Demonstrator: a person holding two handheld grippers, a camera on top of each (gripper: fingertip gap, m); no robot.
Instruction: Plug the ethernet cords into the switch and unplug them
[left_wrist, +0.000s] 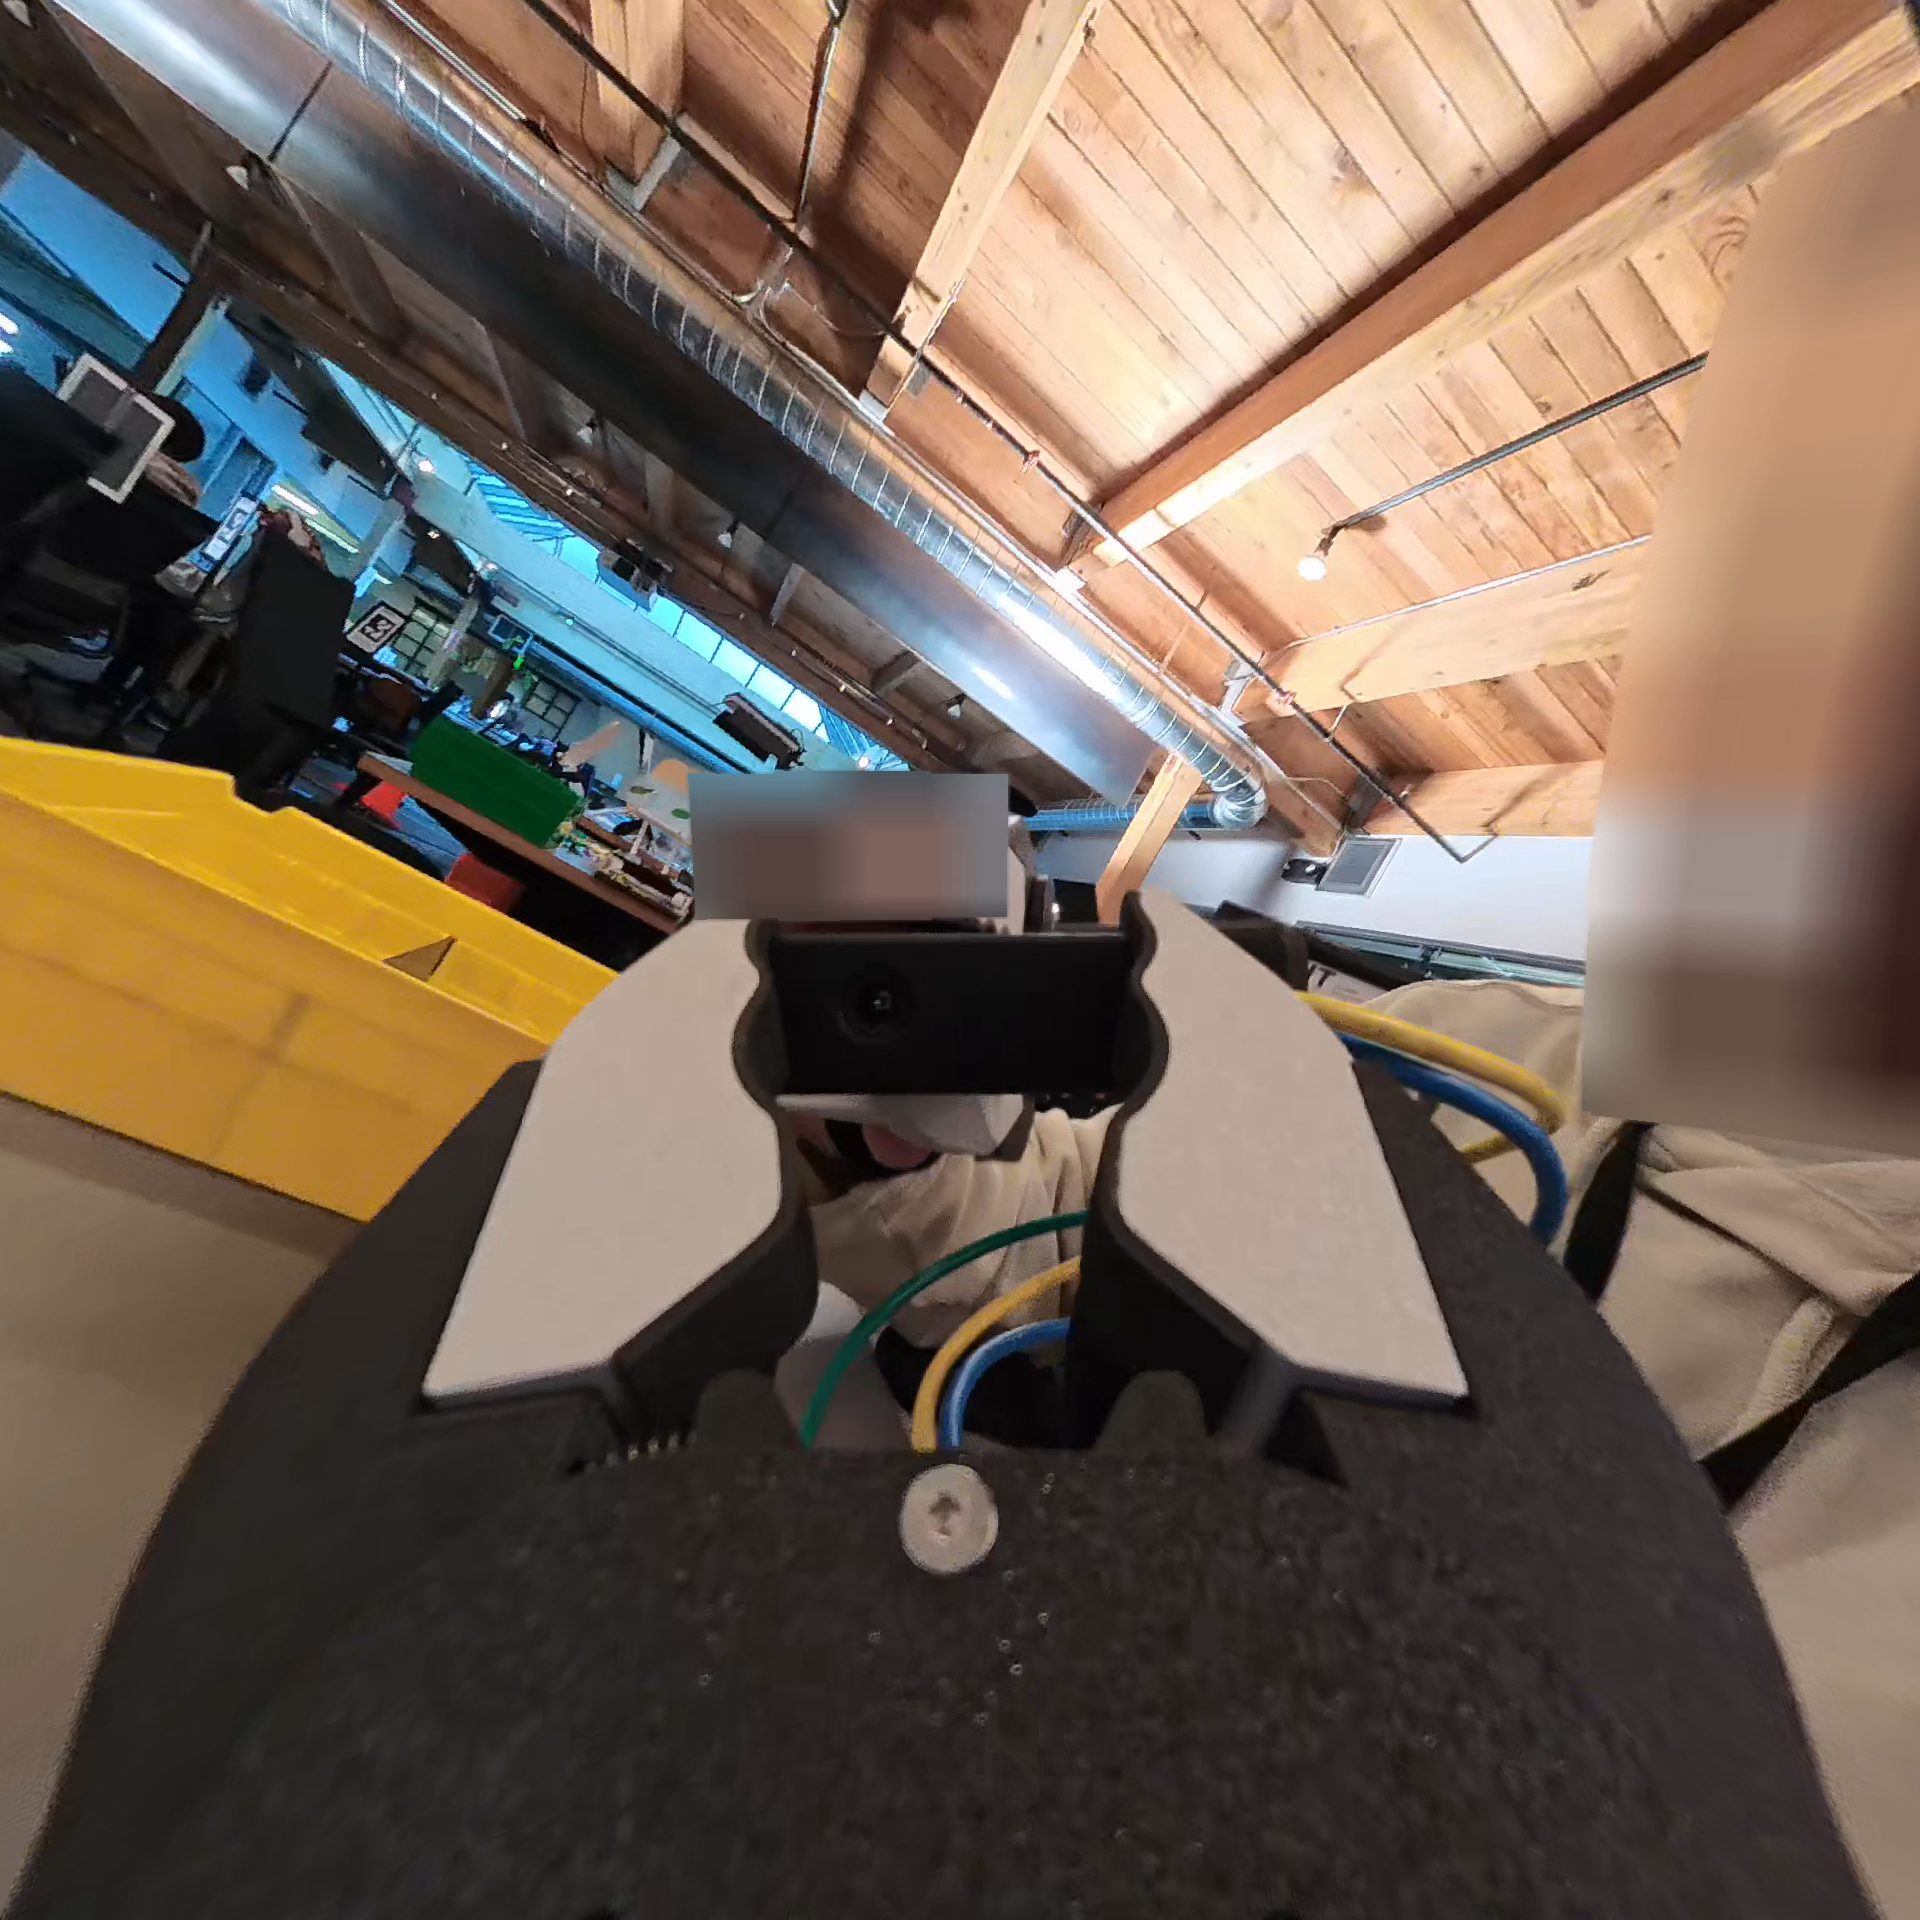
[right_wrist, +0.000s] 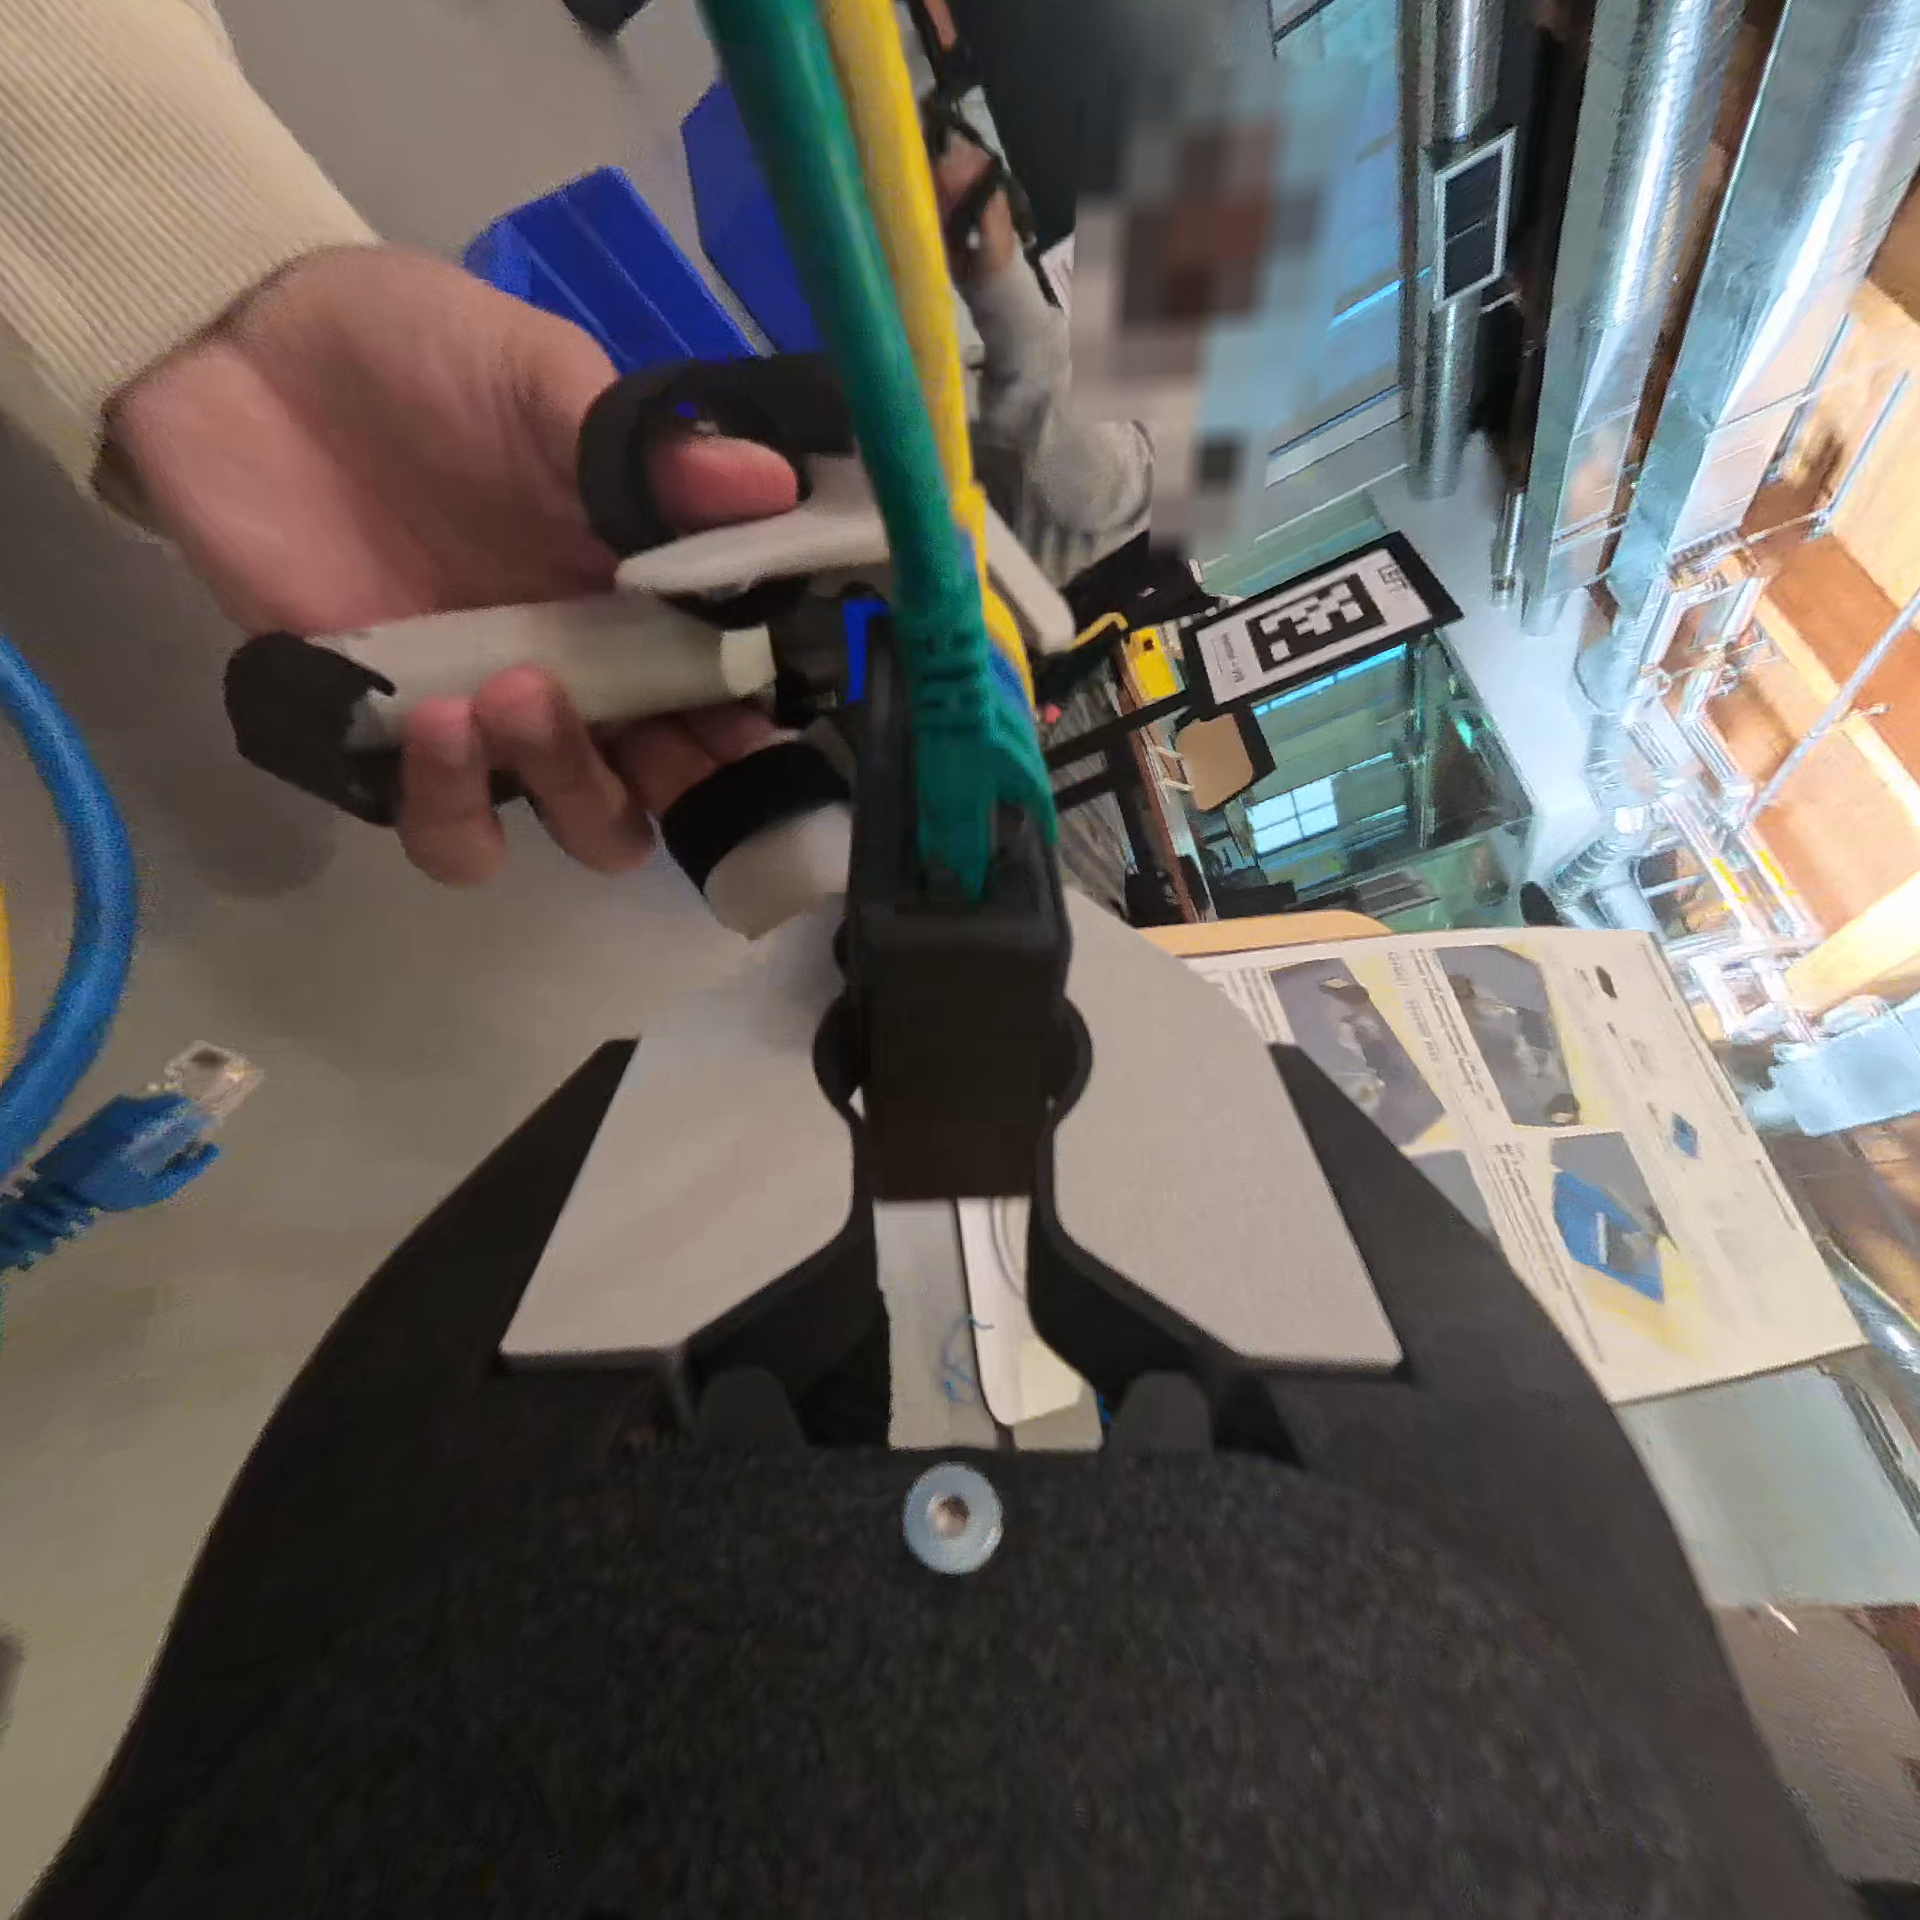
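My left gripper (left_wrist: 945, 977) is shut on the black switch (left_wrist: 940, 1023), gripping its two ends; a round socket on it faces the camera. Green (left_wrist: 904, 1299), yellow (left_wrist: 997, 1314) and blue (left_wrist: 1003, 1356) cords loop below it. In the right wrist view my right gripper (right_wrist: 954, 966) is shut on the same switch (right_wrist: 951, 1049), seen end-on. The green cord (right_wrist: 940, 665) is plugged into its far face, with a yellow cord (right_wrist: 894, 156) close behind. A hand holds the left gripper's handle (right_wrist: 561, 665) just beyond. A loose blue cord end (right_wrist: 135, 1143) lies on the table at left.
A yellow bin (left_wrist: 208, 987) stands to the left. Blue bins (right_wrist: 613, 260) sit beyond the hand. A printed sheet (right_wrist: 1507, 1143) lies on the grey table (right_wrist: 312, 1299) to the right, with a black-and-white marker tag (right_wrist: 1320, 613) above it. A person in a cream sweater (left_wrist: 1714, 1299) is close.
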